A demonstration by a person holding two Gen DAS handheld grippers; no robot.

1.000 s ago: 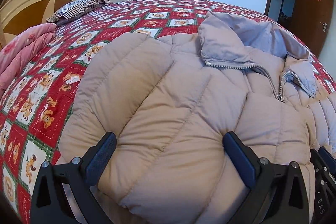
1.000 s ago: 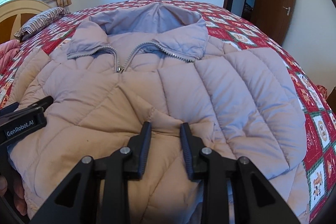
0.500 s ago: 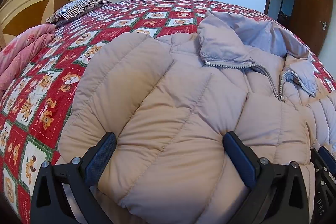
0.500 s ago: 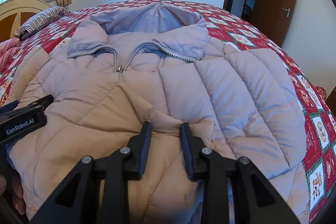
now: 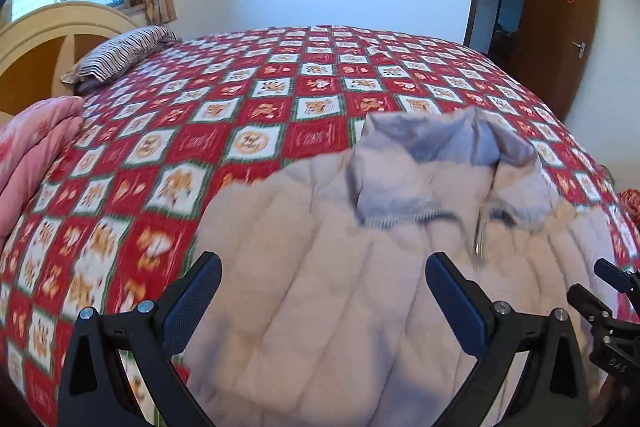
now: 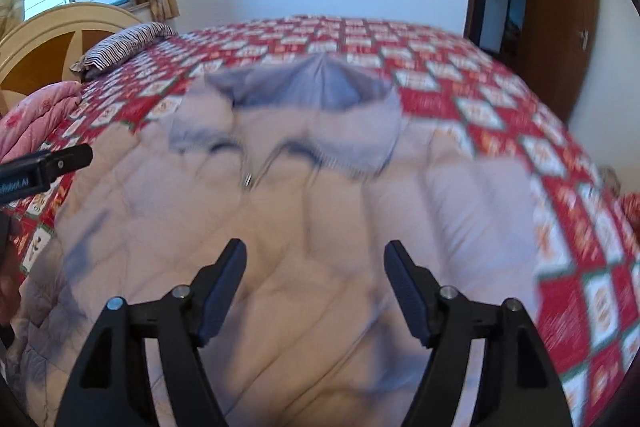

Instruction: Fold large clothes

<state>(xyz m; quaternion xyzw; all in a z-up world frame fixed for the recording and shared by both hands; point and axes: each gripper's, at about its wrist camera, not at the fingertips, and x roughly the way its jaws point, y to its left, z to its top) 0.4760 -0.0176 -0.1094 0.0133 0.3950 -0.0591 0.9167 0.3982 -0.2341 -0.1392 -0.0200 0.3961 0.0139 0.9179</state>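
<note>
Here the far left holds what has been pushed out of the way: a rolled pink quilted blanket (image 5: pixel 36 151) along the bed's edge and a striped pillow (image 5: pixel 120 53) up by the curved cream wooden headboard (image 5: pixel 48 27), which leaves the middle of the red-and-white checked bedspread (image 5: pixel 256 99) free as a broad, soft folding surface.

Next comes the left gripper (image 5: pixel 322 301), its jaws spread wide with nothing between the blue pads; they hang over the near left part of the garment without pressing on it, so this hand appears to be clear of the cloth, probably between grasps.

Under both tools lies the big beige quilted puffer jacket (image 5: pixel 360 287), front up, its grey-lilac collar (image 5: pixel 440 163) pointing away toward the far wall and its zip partly open at the neck. It sits on the near right half of the bed, flattened and squared, which suits a garment laid out so that sides or sleeves can be turned inward.

To the right, the right gripper (image 6: pixel 316 293) is opening its jaws above the jacket's near hem; the padded cloth shows in the gap beneath them but the pads do not pinch it. Both views are blurred, so finer creases cannot be read.

Farthest right stands a brown wooden door (image 5: pixel 560 27) with a red paper ornament.
</note>
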